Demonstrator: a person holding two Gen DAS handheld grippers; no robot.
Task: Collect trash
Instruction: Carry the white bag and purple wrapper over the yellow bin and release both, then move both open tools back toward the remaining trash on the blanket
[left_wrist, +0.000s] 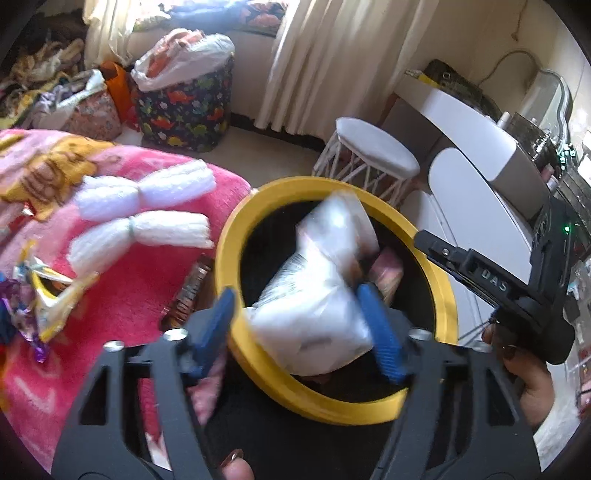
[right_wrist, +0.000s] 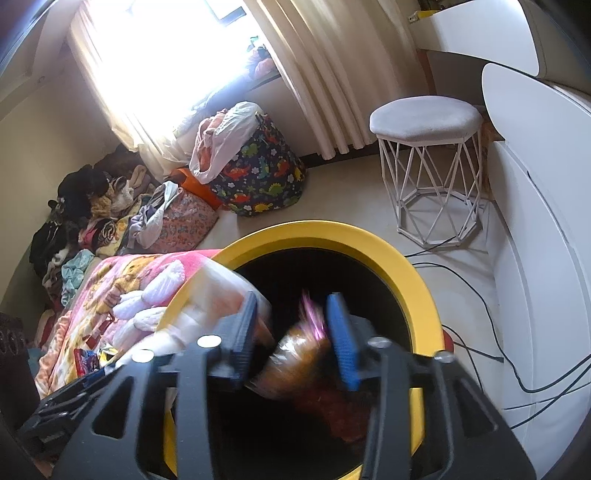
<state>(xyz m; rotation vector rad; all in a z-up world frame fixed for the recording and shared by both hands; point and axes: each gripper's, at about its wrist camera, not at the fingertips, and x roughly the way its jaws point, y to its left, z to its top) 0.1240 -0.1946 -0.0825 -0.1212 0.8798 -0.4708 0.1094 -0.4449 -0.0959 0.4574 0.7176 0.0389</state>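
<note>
The left claw (left_wrist: 301, 321) stands wide over the yellow-rimmed bin (left_wrist: 439, 291), its two blue fingers (left_wrist: 380, 332) either side of a blurred white bag (left_wrist: 314, 295); whether they touch it cannot be told. The bag sits in the bin's mouth, partly over the rim. The right claw (right_wrist: 295, 332) also hangs over the bin (right_wrist: 413, 280), jaws parted, with a blurred brown-and-pink wrapper (right_wrist: 295, 354) between the fingers (right_wrist: 341, 339); contact with it is unclear. In the left view the right claw (left_wrist: 419, 238) reaches in over the bin's far rim.

Beside the bin lies a bed with a pink blanket (left_wrist: 140, 288). On it lie two white yarn bundles (left_wrist: 147, 188), a brown wrapper (left_wrist: 190, 291) just beside the bin, and a small heap of crumpled wrappers (left_wrist: 40, 306) at the left edge; their count cannot be told.

Beyond, on the pale floor (right_wrist: 332, 199), stand one white wire stool (right_wrist: 428, 158), one dinosaur-print hamper (right_wrist: 258, 170) stuffed with laundry, and a pile of clothes (right_wrist: 92, 214) along the wall. Cream curtains (right_wrist: 332, 74) hang by a bright window. A white desk (left_wrist: 476, 140) curves along the right, with black cables (right_wrist: 480, 295) on the floor.
</note>
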